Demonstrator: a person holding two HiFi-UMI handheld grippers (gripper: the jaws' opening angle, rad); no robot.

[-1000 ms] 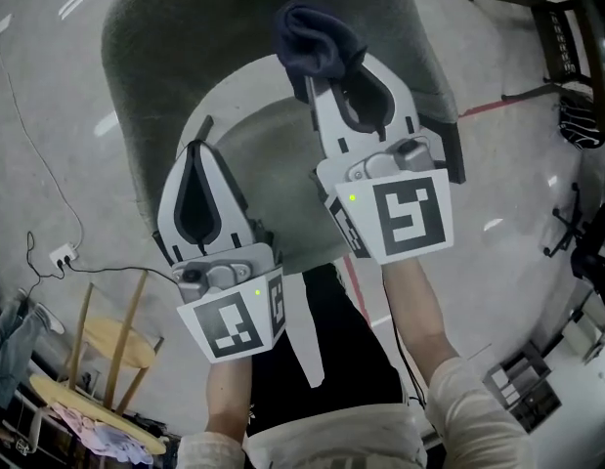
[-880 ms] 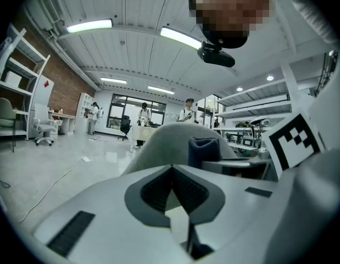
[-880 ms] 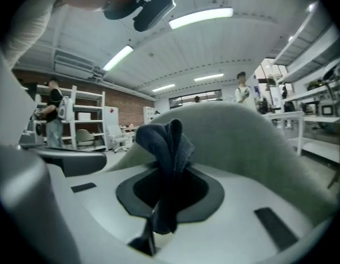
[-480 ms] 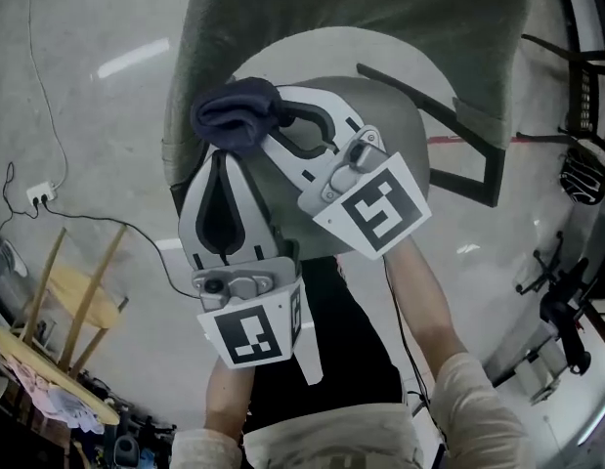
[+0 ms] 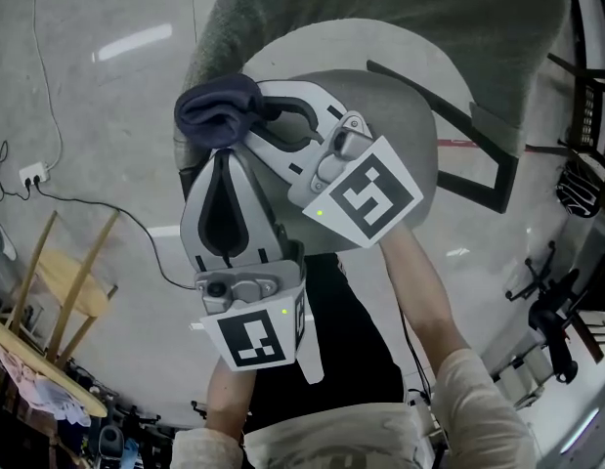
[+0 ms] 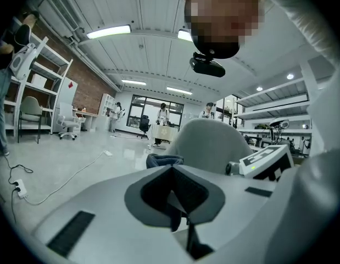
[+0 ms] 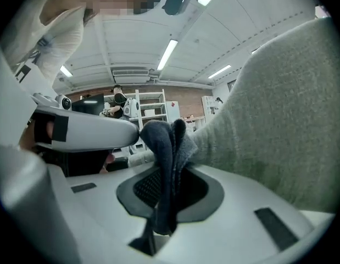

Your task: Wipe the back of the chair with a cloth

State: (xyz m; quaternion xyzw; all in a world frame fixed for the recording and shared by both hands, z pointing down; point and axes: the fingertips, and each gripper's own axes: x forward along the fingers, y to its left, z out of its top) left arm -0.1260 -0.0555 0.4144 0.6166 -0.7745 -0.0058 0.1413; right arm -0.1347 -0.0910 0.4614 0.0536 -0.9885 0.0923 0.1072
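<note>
Two grippers are in play, each carrying one cube with square markers. The right gripper (image 5: 255,117) has its jaws clamped on the single cloth (image 5: 217,111), a dark navy wad that bulges out past the fingertips. In the right gripper view the cloth (image 7: 162,147) runs down between the jaws of the right gripper (image 7: 167,174) as a thick fold, with its upper end against grey-green upholstery. The left gripper (image 5: 224,156) lies just below and beside the right one in the head view, its tip close under the cloth. In the left gripper view the jaws of the left gripper (image 6: 173,170) are pressed together with nothing between them, and the cloth (image 6: 165,160) shows just beyond their tip. The one chair (image 5: 380,13), a rounded shell covered in grey-green fabric, fills the upper part of the head view. The cloth sits at the left edge of its back, which in the right gripper view rises as a broad curved wall (image 7: 290,114) right beside the cloth. On the grey floor (image 5: 97,96) to the left are one white socket strip (image 5: 30,174) with its cable and one pale wooden stool (image 5: 60,291), both well apart from the chair.
</note>
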